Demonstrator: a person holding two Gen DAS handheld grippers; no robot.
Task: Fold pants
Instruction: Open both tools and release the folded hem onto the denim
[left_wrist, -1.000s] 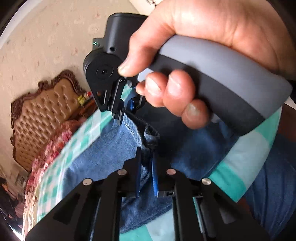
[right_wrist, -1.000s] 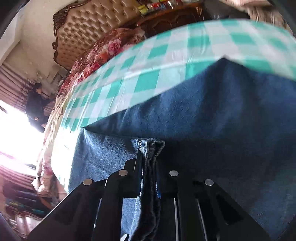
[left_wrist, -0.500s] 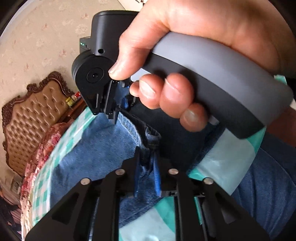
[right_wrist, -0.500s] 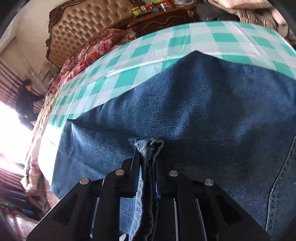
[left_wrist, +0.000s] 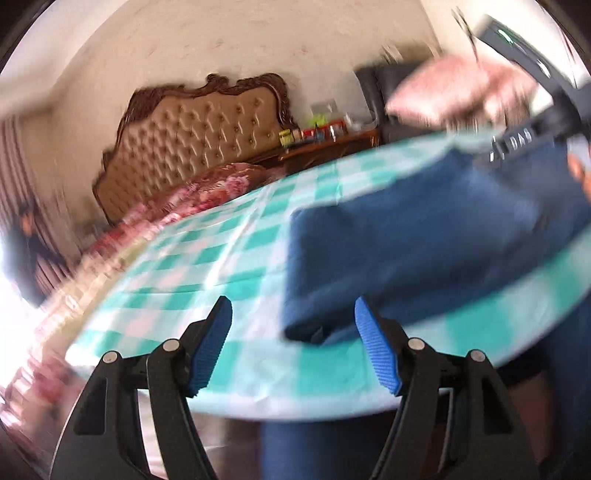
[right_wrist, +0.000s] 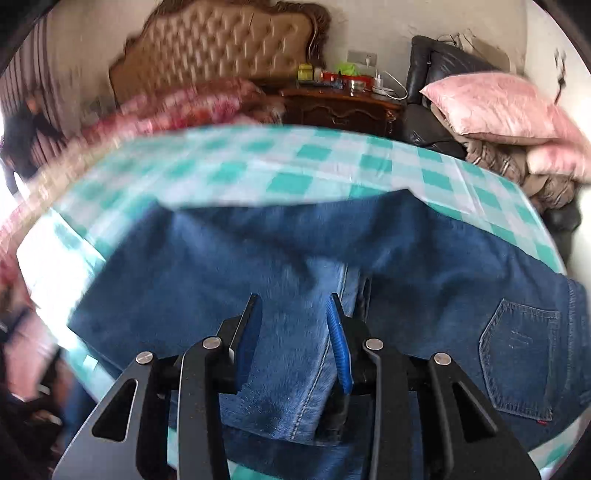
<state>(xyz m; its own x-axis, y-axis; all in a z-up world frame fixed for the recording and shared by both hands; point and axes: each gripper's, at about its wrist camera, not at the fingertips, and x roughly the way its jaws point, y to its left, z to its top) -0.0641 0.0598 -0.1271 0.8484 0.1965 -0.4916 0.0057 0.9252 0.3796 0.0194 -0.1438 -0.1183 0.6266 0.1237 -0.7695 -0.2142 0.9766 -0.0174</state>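
Observation:
The blue jeans (right_wrist: 303, 258) lie folded on the green-and-white checked table (right_wrist: 288, 162), a back pocket showing at the right. My right gripper (right_wrist: 293, 314) is open just above the denim, its jaws apart over a leg seam and holding nothing. In the left wrist view the jeans (left_wrist: 424, 236) lie to the right on the table (left_wrist: 207, 266). My left gripper (left_wrist: 291, 317) is wide open and empty above the table's near edge, by the jeans' left end. The right gripper's black body (left_wrist: 528, 48) shows blurred at top right.
A tufted headboard (right_wrist: 218, 48) and a floral bedspread (right_wrist: 177, 107) lie beyond the table. A dark wooden cabinet (right_wrist: 343, 107) with small items stands behind. Pink pillows (right_wrist: 495, 103) are piled on a dark chair at the right. A person (left_wrist: 22, 236) stands at far left.
Both grippers have opened and let go of the jeans' edge. The jeans now lie on the table. Both grippers have pulled back, the left one swinging away to the left.

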